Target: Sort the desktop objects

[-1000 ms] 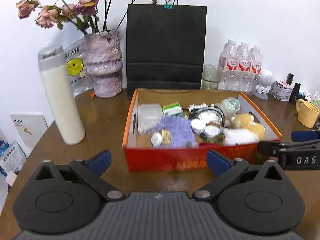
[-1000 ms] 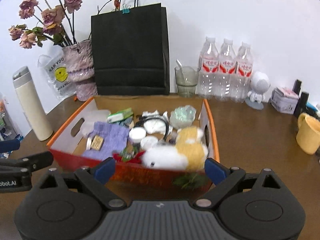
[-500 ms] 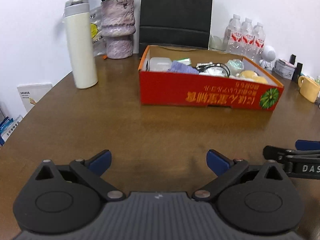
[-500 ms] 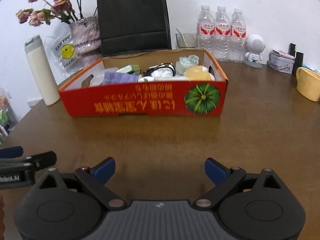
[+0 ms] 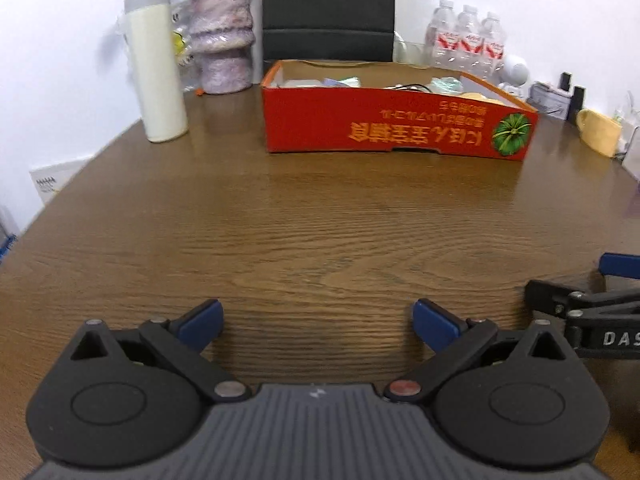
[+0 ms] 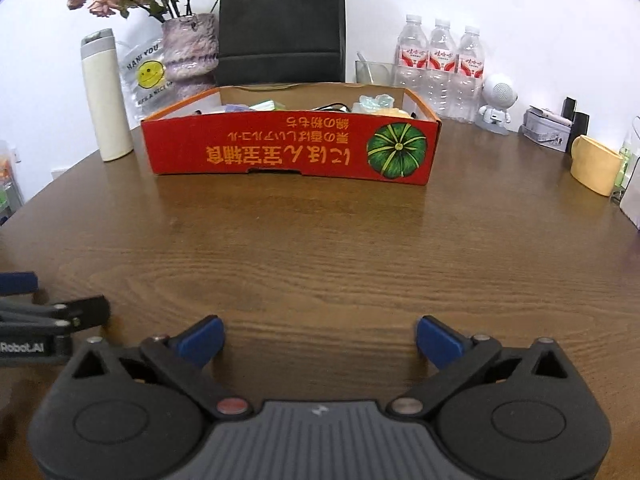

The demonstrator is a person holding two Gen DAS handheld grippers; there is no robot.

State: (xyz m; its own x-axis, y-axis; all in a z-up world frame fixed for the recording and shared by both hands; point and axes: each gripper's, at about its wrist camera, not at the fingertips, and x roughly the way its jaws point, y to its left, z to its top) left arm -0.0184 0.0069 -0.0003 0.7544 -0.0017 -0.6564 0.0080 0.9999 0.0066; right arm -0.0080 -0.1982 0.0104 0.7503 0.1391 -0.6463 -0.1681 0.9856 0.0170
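Note:
A red cardboard box (image 5: 392, 120) (image 6: 292, 148) with a green pumpkin print stands at the far middle of the brown table (image 5: 300, 220) (image 6: 320, 240). It holds several small objects; only their tops show over the rim. My left gripper (image 5: 316, 320) is open and empty, low over the near table, well back from the box. My right gripper (image 6: 318, 338) is open and empty, beside the left one. Each gripper's fingers show at the edge of the other's view.
A white thermos (image 5: 156, 68) (image 6: 106, 96), a purple vase of dried flowers (image 6: 190, 52) and a black paper bag (image 6: 282, 24) stand behind the box. Water bottles (image 6: 440, 68), a white figurine (image 6: 496, 100) and a yellow mug (image 6: 594, 164) are at the right.
Both grippers have pulled back and down from over the box to low over the near table. Both stay open and empty.

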